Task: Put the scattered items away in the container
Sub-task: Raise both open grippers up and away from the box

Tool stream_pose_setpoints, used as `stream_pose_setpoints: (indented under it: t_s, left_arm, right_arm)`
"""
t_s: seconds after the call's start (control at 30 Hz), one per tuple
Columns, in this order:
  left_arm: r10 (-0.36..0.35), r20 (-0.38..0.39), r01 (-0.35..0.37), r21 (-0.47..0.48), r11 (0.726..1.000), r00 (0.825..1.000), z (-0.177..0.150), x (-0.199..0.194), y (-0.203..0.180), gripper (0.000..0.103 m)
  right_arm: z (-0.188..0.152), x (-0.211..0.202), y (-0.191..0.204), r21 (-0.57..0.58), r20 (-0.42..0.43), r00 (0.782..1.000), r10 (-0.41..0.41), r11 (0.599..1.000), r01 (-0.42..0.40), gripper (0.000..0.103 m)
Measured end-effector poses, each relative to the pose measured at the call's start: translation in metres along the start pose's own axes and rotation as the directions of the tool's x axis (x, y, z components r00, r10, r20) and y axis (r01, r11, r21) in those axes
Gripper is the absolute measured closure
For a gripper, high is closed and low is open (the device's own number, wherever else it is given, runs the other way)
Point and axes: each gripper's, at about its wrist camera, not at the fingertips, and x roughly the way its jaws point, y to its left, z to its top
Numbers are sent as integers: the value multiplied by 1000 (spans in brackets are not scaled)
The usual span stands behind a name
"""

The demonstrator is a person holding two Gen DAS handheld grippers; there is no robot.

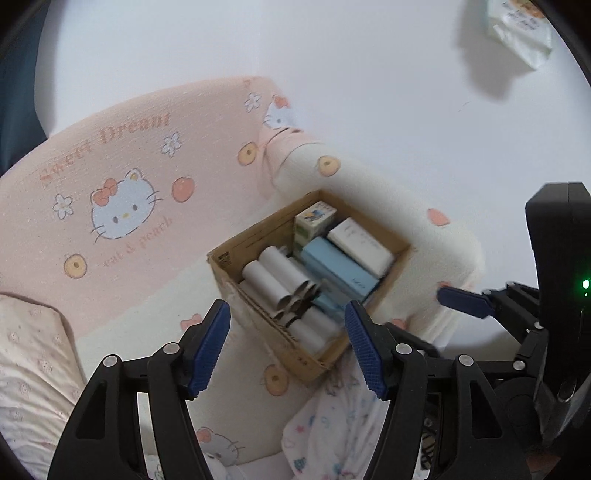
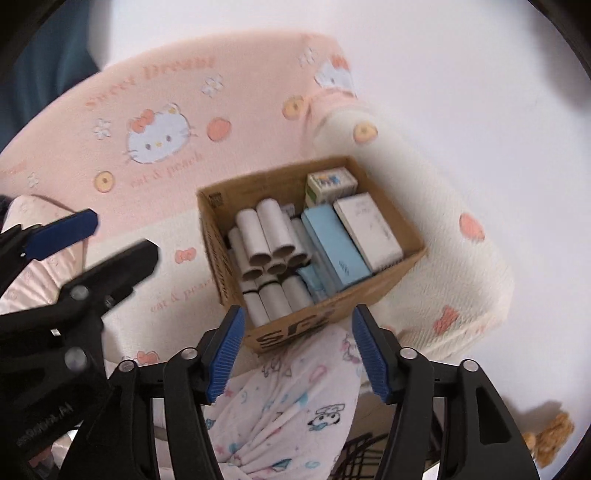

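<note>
The left hand-held gripper (image 1: 288, 345) hangs above the near left corner of the cardboard box (image 1: 258, 317), with its blue pads set wide apart and nothing between them. The box stands open on a pink and cream sofa (image 1: 110, 177) printed with cartoon cats, peaches and flowers. Inside the box, the left part holds a stack of white paper tubes (image 1: 280, 277) lying on their sides, their open ends toward the near side. To the right of the tubes lies a light blue carton (image 1: 338, 267), and just beside it on the right a white carton (image 1: 360, 245). A small printed carton (image 1: 314, 218) stands in the far corner. The right hand-held gripper (image 2: 297, 350) hangs over the near edge of the box, its pads likewise wide apart and empty. Near that gripper, a patterned white cloth (image 2: 291, 402) lies against the near wall of the box. At far right, a white packet (image 1: 517, 29) lies on the pale floor (image 1: 369, 74), well apart from the box.
</note>
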Motion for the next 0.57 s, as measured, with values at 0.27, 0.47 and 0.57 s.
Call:
stream_pose_setpoints:
  t_s: [0.27,0.47,0.57]
  left_arm:
    - [92,60,-93,8,996,994,4,-29,-2,33]
    - [104,40,-104,-5,995,994,2,-27,2,30]
    - [109,25,-109,-2,994,994,-1,-24,1,30]
  right_arm:
    - [3,-36,16,-74,97,995,-23,997,30,39]
    - [2,-34,18,-76,84,996,2,997,4,38]
    - [2,-29,20,-75,63,998,18,997,-13,38]
